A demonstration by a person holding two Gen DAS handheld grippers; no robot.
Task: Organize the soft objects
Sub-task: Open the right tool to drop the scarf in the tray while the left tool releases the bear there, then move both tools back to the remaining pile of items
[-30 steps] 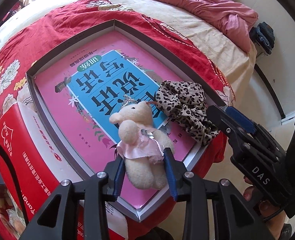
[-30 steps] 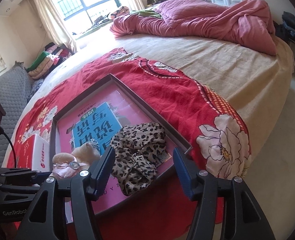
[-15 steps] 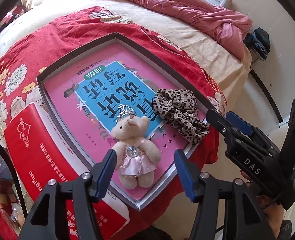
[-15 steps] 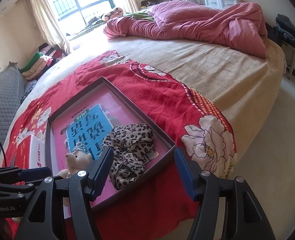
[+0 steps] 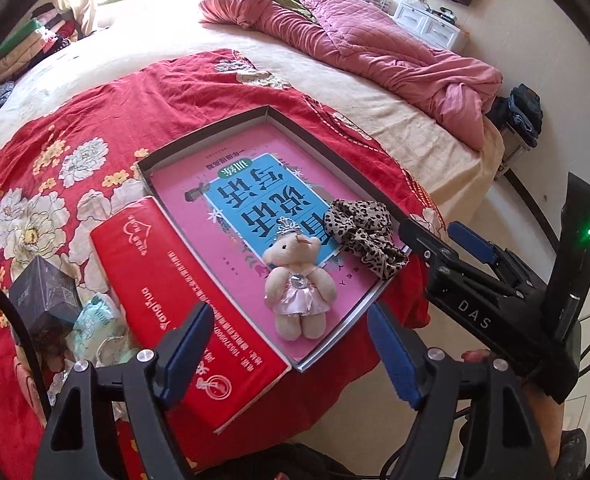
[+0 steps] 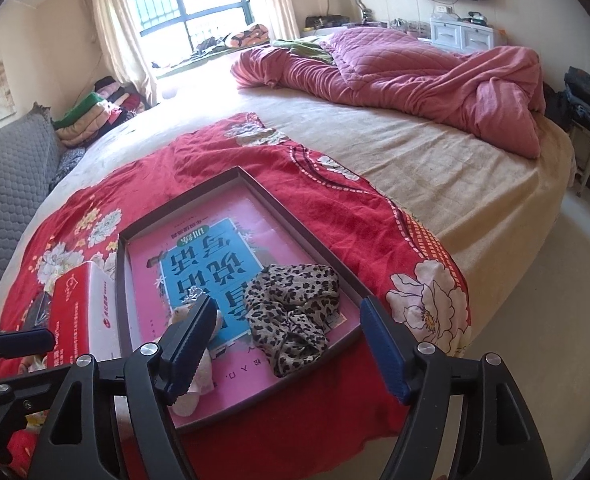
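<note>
Left tool (image 5: 291, 356): held above the near end of the shallow box, its blue pads spread wide with nothing between them; the jaws have just been opening, and the bear lies free beyond them.
Right tool (image 6: 285, 344): also spread wide and empty, its jaws having just been opening; in its own view the leopard-print cloth lies on the box floor beyond the gap between the pads. From the left wrist it shows at the right edge, a hand (image 5: 535, 392) gripping it from below.
Teddy bear (image 5: 298, 282): small, cream, in a pink dress with a tiny crown, lying on its back at the near end of the box, head towards the far end. In the right wrist view the left pad hides most of it.
Leopard-print cloth (image 6: 295, 312): a crumpled soft piece at the near right corner of the box, just beside the bear and apart from it.
Shallow box (image 5: 215, 132): dark-rimmed, open, resting on the red cloth; a pink and blue book cover (image 5: 263, 200) fills its floor under both soft things.
Red carton (image 5: 183, 300): flat, printed in white, lying along the box's left side and touching its rim.
Red floral cloth (image 5: 95, 120): spread over the near part of the bed.
Bed (image 6: 435, 168): beige sheet, with a pink quilt (image 6: 395, 72) bunched at the far side.
Small dark box (image 5: 43, 296): left of the carton on the red cloth, beside a pale crinkled packet (image 5: 95, 320).
</note>
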